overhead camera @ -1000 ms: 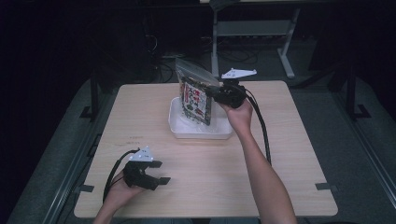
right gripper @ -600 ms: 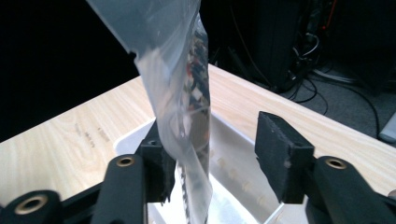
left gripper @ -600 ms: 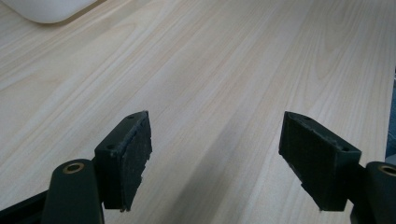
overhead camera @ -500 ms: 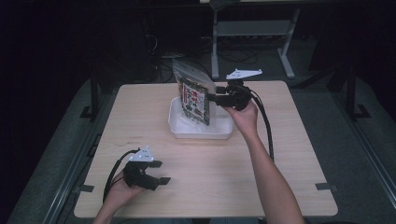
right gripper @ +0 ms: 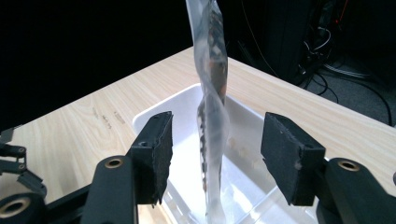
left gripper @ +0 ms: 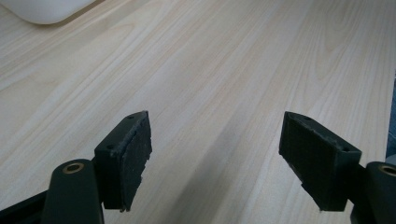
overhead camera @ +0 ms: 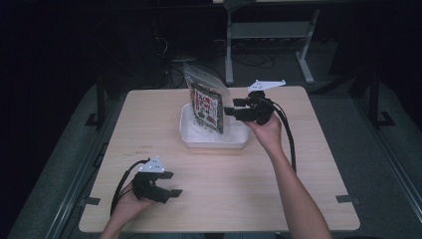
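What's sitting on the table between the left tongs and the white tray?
Nothing: in the high view, bare light wooden tabletop separates the open left tongs from the white plastic tray.

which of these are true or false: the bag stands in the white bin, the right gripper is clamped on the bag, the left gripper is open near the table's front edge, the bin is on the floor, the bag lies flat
1. The bag stands in the white bin. True.
2. The right gripper is clamped on the bag. False: its jaws are apart, with the bag's edge between them and gaps on both sides.
3. The left gripper is open near the table's front edge. True.
4. The bin is on the floor. False: it sits on the wooden table.
5. The bag lies flat. False: it is upright, rising above the bin's rim.
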`<state>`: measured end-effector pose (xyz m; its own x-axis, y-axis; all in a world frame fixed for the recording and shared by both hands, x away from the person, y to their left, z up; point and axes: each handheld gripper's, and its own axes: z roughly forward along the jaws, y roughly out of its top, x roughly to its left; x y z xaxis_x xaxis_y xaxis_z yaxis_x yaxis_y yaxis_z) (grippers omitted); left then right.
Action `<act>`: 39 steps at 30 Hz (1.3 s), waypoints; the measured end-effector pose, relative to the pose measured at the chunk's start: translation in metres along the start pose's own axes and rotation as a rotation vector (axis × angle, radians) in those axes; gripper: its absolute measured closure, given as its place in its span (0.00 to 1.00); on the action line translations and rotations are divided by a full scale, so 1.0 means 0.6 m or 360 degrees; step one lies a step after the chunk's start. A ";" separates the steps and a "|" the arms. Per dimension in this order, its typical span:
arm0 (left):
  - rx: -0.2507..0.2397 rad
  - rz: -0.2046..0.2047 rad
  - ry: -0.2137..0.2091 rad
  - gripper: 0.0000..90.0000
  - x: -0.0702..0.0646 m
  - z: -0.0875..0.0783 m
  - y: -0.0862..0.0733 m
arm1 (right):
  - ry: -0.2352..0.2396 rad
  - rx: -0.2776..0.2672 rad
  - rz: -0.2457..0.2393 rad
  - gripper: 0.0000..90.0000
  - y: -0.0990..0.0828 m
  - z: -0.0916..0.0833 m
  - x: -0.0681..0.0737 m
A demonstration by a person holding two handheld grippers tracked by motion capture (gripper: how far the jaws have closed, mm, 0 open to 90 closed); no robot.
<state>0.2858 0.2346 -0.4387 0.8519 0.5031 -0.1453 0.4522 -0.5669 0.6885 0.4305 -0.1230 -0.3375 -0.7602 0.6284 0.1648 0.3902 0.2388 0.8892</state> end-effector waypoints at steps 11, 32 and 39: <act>0.0003 0.0002 0.0003 0.27 0.000 0.001 0.001 | 0.0046 0.0017 0.0022 0.45 -0.017 -0.026 0.004; 0.0008 0.0000 0.0007 0.27 -0.001 0.001 0.000 | 0.0086 0.0057 0.0070 0.41 -0.066 -0.073 0.012; 0.0007 -0.0007 0.0013 0.27 -0.002 0.001 -0.002 | 0.0083 0.0074 0.0110 0.40 -0.094 -0.093 0.010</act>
<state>0.2845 0.2340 -0.4398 0.8477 0.5110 -0.1427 0.4572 -0.5673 0.6849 0.3752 -0.1739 -0.3627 -0.7563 0.6053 0.2481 0.4652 0.2309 0.8546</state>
